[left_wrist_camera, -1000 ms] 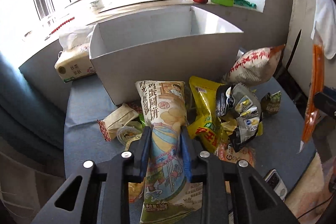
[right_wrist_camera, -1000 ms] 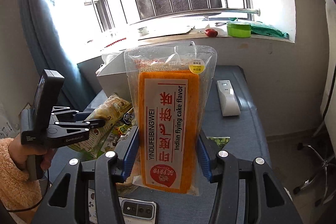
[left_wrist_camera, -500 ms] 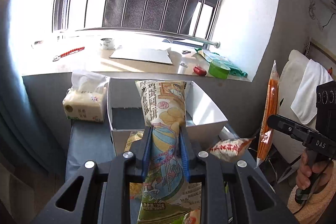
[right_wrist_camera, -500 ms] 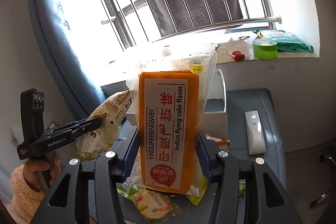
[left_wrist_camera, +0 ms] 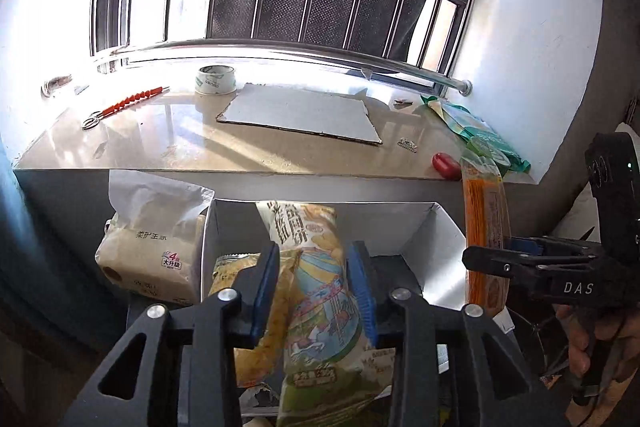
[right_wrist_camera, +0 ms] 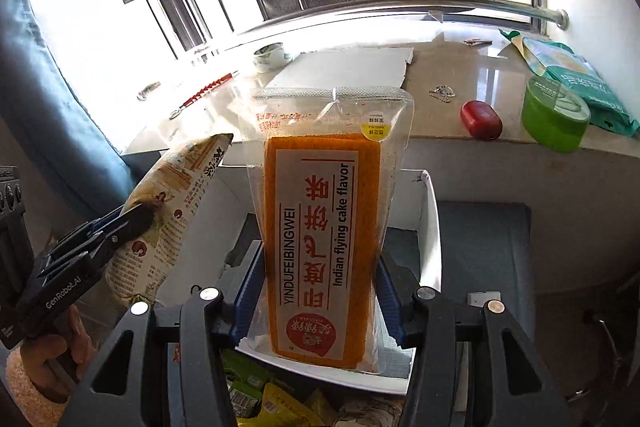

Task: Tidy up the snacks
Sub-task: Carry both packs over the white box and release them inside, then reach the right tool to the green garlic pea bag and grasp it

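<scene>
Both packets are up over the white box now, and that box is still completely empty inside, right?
Not empty. The left wrist view shows a yellow snack bag already lying in the white box. The rest holds: the biscuit packet and the orange cake packet are both over the box.

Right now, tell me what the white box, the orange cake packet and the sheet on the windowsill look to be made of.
White box: likely matte paperboard, given its thin, flat, creased walls.
Orange cake packet: clear glossy plastic film; a crimped top seal and the contents show through.
Sheet on the windowsill: probably corrugated cardboard, with a pale matte face and a brownish raw edge.
</scene>
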Demonstrator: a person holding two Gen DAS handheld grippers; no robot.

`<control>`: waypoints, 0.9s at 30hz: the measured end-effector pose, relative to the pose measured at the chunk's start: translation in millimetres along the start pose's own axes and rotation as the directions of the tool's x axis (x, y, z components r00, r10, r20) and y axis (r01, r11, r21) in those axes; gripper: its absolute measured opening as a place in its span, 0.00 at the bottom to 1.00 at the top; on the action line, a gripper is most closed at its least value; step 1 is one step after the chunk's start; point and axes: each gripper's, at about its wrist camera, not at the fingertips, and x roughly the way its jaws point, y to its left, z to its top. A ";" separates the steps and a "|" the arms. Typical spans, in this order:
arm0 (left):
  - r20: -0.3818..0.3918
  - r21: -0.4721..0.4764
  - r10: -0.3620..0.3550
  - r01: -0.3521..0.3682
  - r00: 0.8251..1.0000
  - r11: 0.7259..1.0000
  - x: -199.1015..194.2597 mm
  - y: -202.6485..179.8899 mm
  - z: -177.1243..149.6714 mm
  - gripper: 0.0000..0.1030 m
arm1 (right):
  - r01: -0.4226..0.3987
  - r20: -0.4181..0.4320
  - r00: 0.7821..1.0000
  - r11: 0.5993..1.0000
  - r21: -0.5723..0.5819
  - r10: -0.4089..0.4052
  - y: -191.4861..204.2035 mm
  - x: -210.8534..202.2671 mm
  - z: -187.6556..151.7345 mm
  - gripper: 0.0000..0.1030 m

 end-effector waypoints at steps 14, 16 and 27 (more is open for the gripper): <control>0.163 0.027 -0.073 0.069 0.984 0.997 -95.0 -1.1 -43.8 1.00 | -0.172 0.259 0.954 0.984 0.054 0.153 -2.1 -92.5 -29.9 1.00; 0.136 0.032 -0.083 0.079 0.987 0.996 -114.8 -3.0 -55.1 1.00 | -0.189 0.269 0.946 0.982 0.002 0.181 7.1 -114.6 -44.6 1.00; 0.159 -0.012 -0.112 0.115 0.981 0.993 -184.5 -12.7 -167.6 1.00 | 0.005 0.390 0.920 0.993 -0.119 0.042 11.3 -162.8 -193.2 1.00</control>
